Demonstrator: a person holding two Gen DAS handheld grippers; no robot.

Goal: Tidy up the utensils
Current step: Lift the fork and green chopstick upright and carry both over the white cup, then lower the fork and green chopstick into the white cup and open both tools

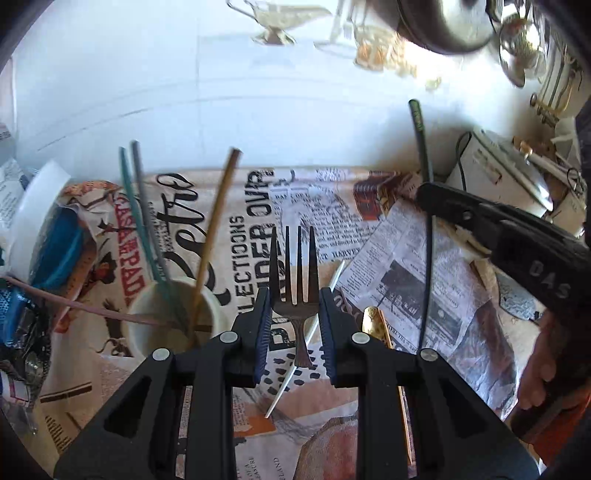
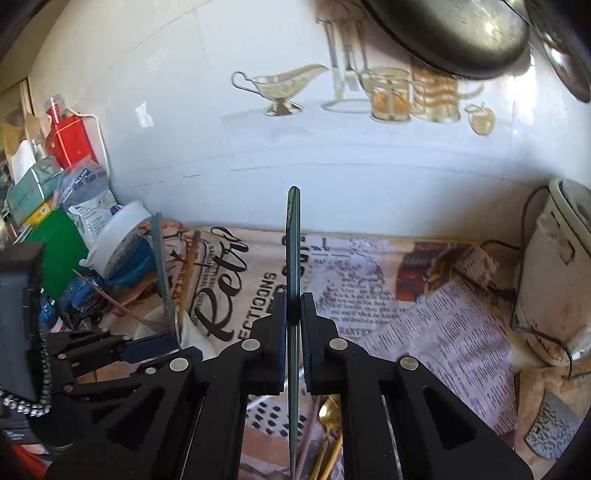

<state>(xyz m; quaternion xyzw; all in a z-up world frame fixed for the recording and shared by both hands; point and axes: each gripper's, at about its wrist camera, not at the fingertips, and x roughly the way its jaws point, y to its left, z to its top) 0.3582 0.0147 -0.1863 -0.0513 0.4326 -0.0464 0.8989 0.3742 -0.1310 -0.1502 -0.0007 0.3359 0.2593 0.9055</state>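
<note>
My left gripper (image 1: 294, 306) is shut on a dark metal fork (image 1: 293, 273), its tines pointing away from me above the counter. Just left of it stands a white cup (image 1: 173, 317) holding several chopsticks (image 1: 218, 221). My right gripper (image 2: 294, 306) is shut on a dark green chopstick (image 2: 294, 236) that stands nearly upright; the left wrist view shows this gripper (image 1: 428, 199) at the right with the chopstick (image 1: 419, 125) rising from it. A white chopstick (image 1: 314, 332) and a gold spoon (image 1: 373, 321) lie on the counter below. The left gripper (image 2: 162, 347) shows at the left of the right wrist view.
A newspaper-print cloth (image 2: 424, 317) covers the counter against a tiled wall. A white appliance (image 2: 554, 288) with a cord stands at the right, with a patterned knife blade (image 2: 554, 424) near it. A red bottle (image 2: 68, 136), bags and a blue-lidded container (image 2: 125, 254) crowd the left. A dark pan (image 2: 454, 33) hangs above.
</note>
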